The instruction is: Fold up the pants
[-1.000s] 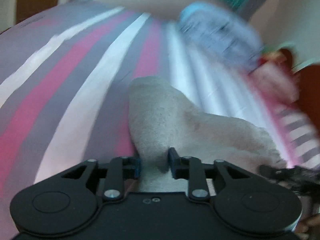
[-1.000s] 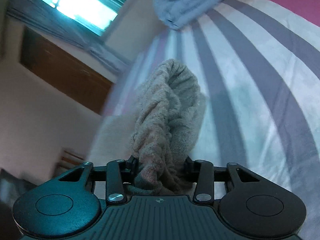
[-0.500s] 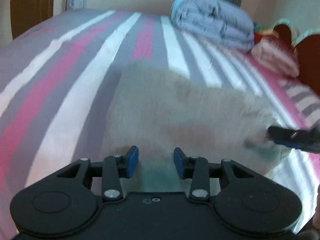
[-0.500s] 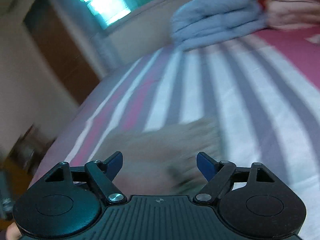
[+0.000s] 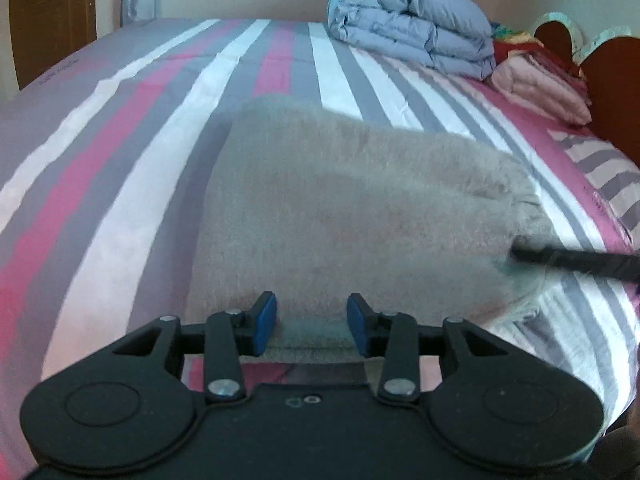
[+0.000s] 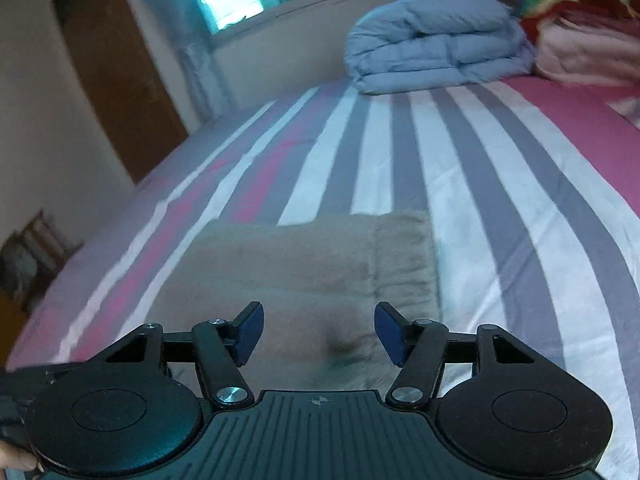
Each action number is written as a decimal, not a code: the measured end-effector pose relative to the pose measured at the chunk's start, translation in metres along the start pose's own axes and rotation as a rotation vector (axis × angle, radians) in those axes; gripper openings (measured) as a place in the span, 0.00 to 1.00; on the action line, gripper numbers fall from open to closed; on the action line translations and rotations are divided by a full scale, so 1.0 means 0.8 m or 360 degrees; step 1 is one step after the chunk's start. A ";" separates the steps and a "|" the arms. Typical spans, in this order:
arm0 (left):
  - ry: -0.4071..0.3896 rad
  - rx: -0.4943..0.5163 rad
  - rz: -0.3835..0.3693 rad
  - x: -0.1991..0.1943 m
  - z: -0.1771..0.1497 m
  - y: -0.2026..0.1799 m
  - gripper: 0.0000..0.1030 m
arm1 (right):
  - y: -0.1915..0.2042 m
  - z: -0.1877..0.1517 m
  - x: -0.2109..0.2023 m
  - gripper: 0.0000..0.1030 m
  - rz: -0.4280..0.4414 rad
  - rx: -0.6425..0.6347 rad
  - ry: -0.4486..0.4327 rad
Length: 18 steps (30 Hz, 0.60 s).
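Now flat on the striped bedspread (image 5: 132,168): fuzzy beige pants (image 5: 360,216), folded into a compact rectangle, well short of the folded blue comforter (image 5: 412,28) at the far edge. Left gripper (image 5: 312,330) released, blue pads spread over the near edge of the pants, gripping nothing. Right gripper (image 6: 318,332) likewise spread wide above the pants, nothing between its fingers. Pink folded bedding (image 5: 540,92) just beside the comforter. Brown door (image 6: 116,92) beyond the bedspread.
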State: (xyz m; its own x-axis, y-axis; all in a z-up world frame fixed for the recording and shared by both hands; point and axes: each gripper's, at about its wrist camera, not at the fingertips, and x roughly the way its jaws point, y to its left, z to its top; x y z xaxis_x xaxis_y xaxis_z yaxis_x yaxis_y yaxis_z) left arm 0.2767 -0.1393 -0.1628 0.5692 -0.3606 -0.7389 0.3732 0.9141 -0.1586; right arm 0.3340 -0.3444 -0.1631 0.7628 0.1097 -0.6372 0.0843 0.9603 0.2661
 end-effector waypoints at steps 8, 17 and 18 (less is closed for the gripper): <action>-0.0059 0.0048 -0.0041 -0.027 0.040 0.002 0.29 | 0.015 -0.029 0.001 0.60 -0.0225 -0.0245 0.0055; 0.0009 -0.0030 -0.0019 0.057 0.120 0.026 0.29 | 0.024 0.043 0.048 0.60 -0.0303 -0.0294 -0.0059; 0.0046 -0.0020 0.0010 0.073 0.121 0.027 0.29 | 0.023 0.047 0.058 0.60 -0.0317 -0.0312 -0.0052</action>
State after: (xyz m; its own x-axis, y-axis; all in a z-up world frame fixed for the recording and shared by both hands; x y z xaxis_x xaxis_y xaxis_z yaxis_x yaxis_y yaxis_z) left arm 0.3890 -0.1583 -0.1463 0.5503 -0.3492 -0.7585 0.3600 0.9188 -0.1619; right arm 0.3950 -0.3312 -0.1604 0.7643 -0.0915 -0.6383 0.1115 0.9937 -0.0090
